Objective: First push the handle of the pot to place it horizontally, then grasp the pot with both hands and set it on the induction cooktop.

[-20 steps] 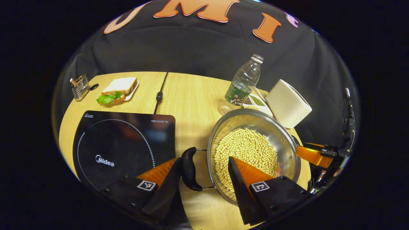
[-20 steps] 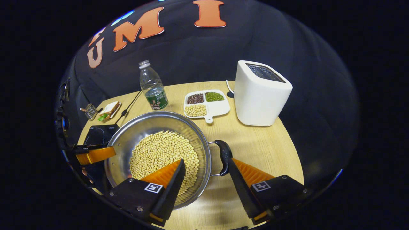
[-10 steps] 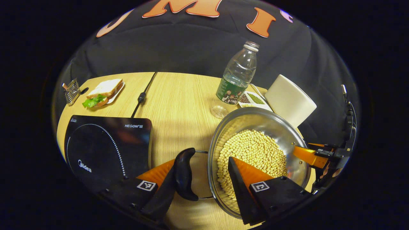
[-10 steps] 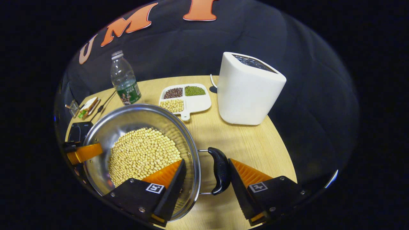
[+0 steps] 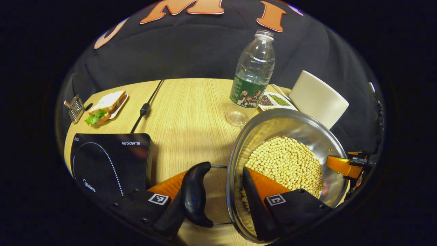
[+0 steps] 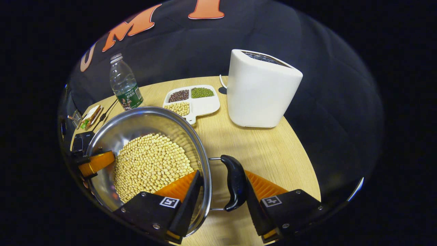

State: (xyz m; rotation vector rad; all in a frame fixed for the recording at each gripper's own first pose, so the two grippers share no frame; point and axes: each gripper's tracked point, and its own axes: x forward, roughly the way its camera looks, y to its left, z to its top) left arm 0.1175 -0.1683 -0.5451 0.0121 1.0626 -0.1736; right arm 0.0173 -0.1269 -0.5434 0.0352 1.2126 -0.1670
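Gripping the pot (image 5: 307, 133) from both sides: left gripper (image 5: 218, 198) pinches one black handle (image 5: 194, 194) against the rim, right gripper (image 6: 222, 200) the other handle (image 6: 234, 182); pot's full of soybeans (image 6: 150, 164); induction cooktop (image 5: 109, 164) sits off beside it; bottle (image 5: 252, 78) and toaster (image 6: 261, 89) farther back.

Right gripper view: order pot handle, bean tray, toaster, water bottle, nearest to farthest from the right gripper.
From the right gripper:
1. Pot handle, between the jaws.
2. Bean tray, ahead, mid-table.
3. Toaster, ahead right; too close to the tray to rank surely.
4. Water bottle, far left.
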